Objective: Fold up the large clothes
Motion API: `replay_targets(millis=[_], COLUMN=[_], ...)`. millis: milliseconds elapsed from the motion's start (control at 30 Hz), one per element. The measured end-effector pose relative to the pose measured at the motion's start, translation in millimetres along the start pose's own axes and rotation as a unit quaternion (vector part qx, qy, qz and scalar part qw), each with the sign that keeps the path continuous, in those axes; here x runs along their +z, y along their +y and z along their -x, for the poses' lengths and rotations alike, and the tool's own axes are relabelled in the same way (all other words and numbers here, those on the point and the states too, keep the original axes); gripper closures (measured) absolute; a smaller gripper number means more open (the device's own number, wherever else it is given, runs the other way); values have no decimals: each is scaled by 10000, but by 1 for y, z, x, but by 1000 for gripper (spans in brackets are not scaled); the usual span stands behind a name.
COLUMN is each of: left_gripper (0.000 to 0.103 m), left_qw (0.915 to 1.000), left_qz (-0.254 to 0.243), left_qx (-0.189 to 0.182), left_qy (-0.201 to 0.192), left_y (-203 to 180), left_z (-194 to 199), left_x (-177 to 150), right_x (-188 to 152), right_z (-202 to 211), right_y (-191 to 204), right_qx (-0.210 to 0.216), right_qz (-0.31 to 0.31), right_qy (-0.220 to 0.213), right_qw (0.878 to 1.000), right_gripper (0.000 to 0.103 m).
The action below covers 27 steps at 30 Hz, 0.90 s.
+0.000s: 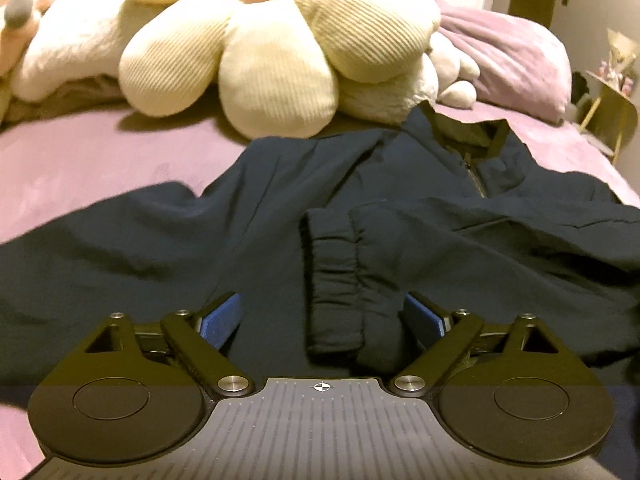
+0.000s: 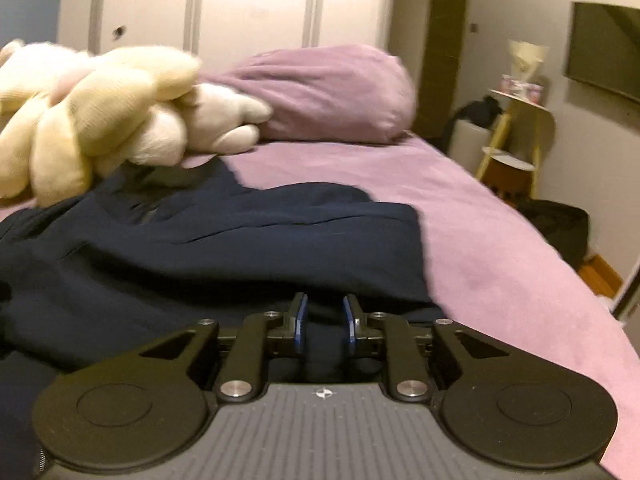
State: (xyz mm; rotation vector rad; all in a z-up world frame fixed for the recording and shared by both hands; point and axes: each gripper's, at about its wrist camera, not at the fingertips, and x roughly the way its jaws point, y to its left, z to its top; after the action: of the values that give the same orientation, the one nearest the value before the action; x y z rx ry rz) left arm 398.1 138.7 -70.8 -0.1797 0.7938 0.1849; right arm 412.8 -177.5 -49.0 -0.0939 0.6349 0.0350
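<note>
A dark navy zip jacket (image 1: 400, 184) lies spread on the purple bed, collar toward the pillows. One sleeve is folded across its front, and the elastic cuff (image 1: 340, 276) lies between the fingers of my left gripper (image 1: 322, 314), which is open wide just above it. In the right wrist view the jacket (image 2: 224, 240) fills the left and middle. My right gripper (image 2: 323, 314) has its jaws drawn close on a fold of the jacket's edge.
Cream plush toys (image 1: 276, 60) and a purple pillow (image 1: 512, 52) sit behind the jacket. Bare purple sheet (image 2: 500, 248) stretches right to the bed edge. A yellow side table (image 2: 520, 132) and a wall TV (image 2: 604, 48) stand beyond it.
</note>
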Motion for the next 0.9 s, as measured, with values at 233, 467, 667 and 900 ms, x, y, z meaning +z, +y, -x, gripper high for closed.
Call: replay_targets(millis=[233,467,667,900], left_gripper=[7,5,13,38], left_qw=[9932,9669,9233,8718], left_qz=[1077,2382,3590,4682], left_qx=[-342,825,1258,1087], left_qy=[-270,-397,-525,-945], left_y=[94,253,354,412], left_z=[70,123,135,120], left_x=[-18,-64,-95,-101], right_x=[-9,13,18,14], right_z=[-35,21,32,4], right_y=[29,82,209,320], right_qx=[52,397,2035,2693], right_qz=[663,386,378,266], right_qy=[794,-61,-28,704], right_qw=[9946,9984,9783,9601], right_gripper=[85,85,86,86])
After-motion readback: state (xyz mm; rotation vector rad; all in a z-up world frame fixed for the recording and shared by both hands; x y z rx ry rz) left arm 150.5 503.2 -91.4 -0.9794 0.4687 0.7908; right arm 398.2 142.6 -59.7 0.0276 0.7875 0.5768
